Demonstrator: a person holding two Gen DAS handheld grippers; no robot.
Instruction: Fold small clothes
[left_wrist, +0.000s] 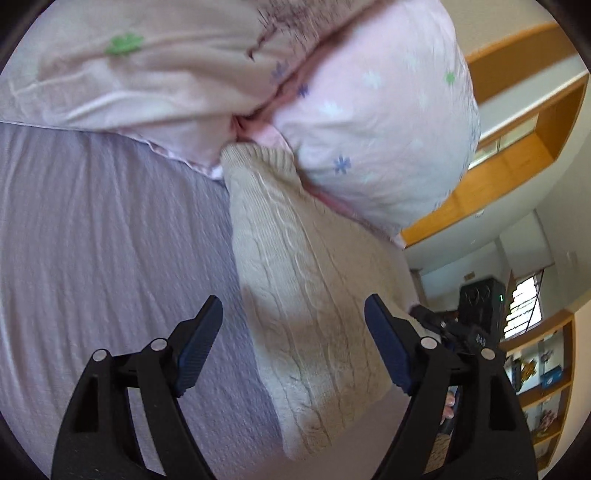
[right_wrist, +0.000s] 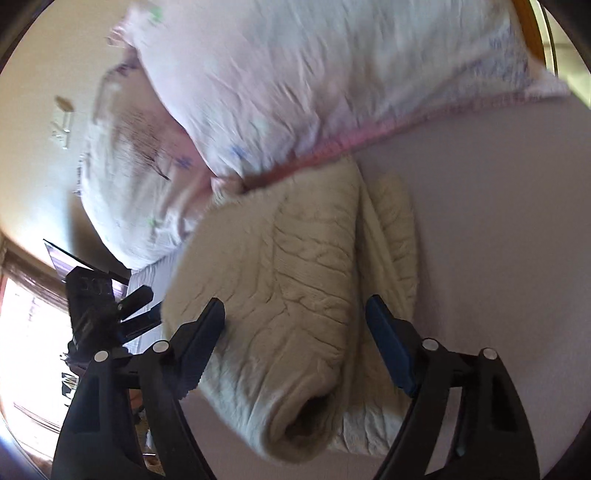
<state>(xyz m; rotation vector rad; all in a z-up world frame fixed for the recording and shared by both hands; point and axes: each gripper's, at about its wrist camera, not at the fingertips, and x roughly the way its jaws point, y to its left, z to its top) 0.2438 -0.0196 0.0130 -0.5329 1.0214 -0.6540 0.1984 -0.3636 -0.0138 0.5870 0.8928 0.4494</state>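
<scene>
Both pairs of jaws stood apart, gripping nothing. The left gripper (left_wrist: 293, 343) hung over the near end of the cream cable-knit sweater (left_wrist: 295, 280), and the right gripper (right_wrist: 295, 343) straddled its rolled, open cuff. The sweater lay on the lavender bedsheet (left_wrist: 110, 229), its far end tucked under a pink floral pillow (left_wrist: 373, 122). Lifting from there could have snagged that pinned end and probably undone the fold; blur made the layers uncertain.
</scene>
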